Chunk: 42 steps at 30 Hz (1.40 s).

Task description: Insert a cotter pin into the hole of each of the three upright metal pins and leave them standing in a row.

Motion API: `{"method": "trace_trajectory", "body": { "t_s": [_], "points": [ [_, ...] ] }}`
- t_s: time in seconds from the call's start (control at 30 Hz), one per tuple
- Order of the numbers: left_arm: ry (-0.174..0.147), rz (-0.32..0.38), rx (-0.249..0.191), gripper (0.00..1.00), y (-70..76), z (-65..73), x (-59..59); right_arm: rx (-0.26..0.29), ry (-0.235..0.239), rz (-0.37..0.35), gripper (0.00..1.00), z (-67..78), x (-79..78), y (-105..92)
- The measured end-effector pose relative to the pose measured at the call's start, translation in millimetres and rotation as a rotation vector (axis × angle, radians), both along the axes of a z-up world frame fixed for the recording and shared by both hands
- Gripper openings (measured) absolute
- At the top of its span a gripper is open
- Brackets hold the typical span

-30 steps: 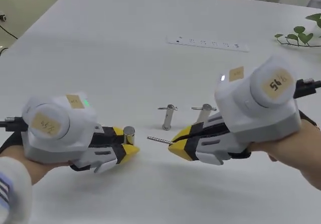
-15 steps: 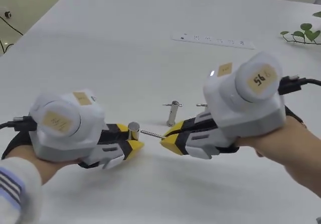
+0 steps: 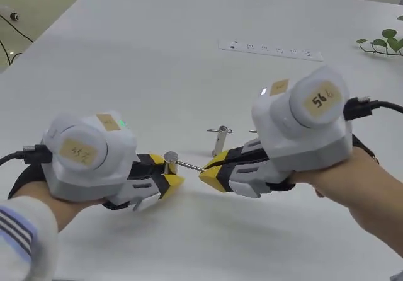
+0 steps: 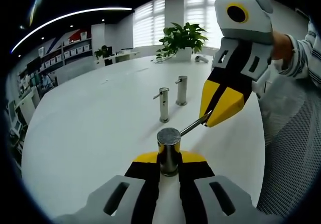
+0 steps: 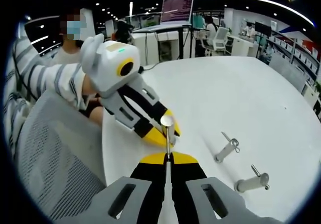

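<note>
At a broad white table (image 3: pixel 157 54), the left gripper (image 3: pixel 165 171) is pinching an upright metal pin (image 3: pixel 170 162) between its yellow-tipped jaws at lower centre of the head view, while the right gripper (image 3: pixel 208 171) is closing its jaws on a thin cotter pin (image 3: pixel 189 166) and pointing it level at the pin's upper shaft, just under the flat head. The cotter pin's free tip is meeting the metal pin; whether it is entering the hole cannot be told. In the left gripper view, the metal pin (image 4: pixel 169 151) is standing between the jaws at bottom centre, with the right gripper (image 4: pixel 210 118) reaching in from the upper right and the cotter pin (image 4: pixel 193 127) slanting down to it. Two more metal pins (image 4: pixel 163 104) (image 4: pixel 181 90), each carrying a cotter pin through its top, are standing close together on the bare surface behind. In the right gripper view, the cotter pin (image 5: pixel 168 170) is running straight up between the pressed jaws toward the metal pin (image 5: pixel 168 123), which the left gripper (image 5: pixel 160 131) is gripping at centre frame. A white power strip (image 3: pixel 271 49) is lying well apart at the top of the head view, and a leafy plant (image 3: pixel 384 41) is trailing in at the upper right. Beyond the table, an open-plan office is showing under ceiling lights, with a monitor (image 5: pixel 177 6) glowing at the top and a mesh chair back (image 5: pixel 55 148) sitting at lower left.
</note>
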<state>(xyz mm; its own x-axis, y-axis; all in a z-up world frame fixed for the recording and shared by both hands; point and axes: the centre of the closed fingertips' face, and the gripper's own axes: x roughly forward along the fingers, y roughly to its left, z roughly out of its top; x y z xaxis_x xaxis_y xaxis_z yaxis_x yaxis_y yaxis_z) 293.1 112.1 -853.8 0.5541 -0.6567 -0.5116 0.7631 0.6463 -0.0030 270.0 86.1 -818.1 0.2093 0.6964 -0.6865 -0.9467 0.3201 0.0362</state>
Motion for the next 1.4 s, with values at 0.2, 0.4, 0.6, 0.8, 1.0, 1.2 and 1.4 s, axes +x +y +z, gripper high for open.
{"method": "trace_trajectory", "body": {
  "t_s": [0.2,0.4,0.6,0.8,1.0,1.2,1.4],
  "points": [
    [-0.008,-0.023,0.017,0.12,1.5,-0.8,-1.2,-0.003,-0.007,0.003,0.03,-0.3,1.6,1.2],
    [0.001,-0.032,0.016,0.12,3.3,-0.7,-4.1,-0.014,-0.018,0.036,0.03,-0.8,1.0,2.0],
    [0.011,-0.040,0.008,0.12,2.8,-0.4,-6.0,-0.035,-0.048,0.113,0.03,-0.3,0.5,2.4],
    [0.018,-0.035,-0.005,0.11,3.1,-0.2,-6.9,-0.043,-0.069,0.185,0.03,-1.2,1.5,4.5],
    [0.030,-0.021,-0.024,0.11,2.2,0.1,-8.0,-0.027,-0.070,0.184,0.03,-5.5,2.3,12.2],
    [0.038,-0.025,-0.026,0.11,-1.4,0.5,-9.4,-0.003,-0.055,0.158,0.04,-6.9,4.6,21.9],
    [0.038,-0.019,-0.027,0.11,-2.8,0.7,-10.5,0.013,-0.038,0.153,0.04,-7.3,4.8,25.7]
  ]
}}
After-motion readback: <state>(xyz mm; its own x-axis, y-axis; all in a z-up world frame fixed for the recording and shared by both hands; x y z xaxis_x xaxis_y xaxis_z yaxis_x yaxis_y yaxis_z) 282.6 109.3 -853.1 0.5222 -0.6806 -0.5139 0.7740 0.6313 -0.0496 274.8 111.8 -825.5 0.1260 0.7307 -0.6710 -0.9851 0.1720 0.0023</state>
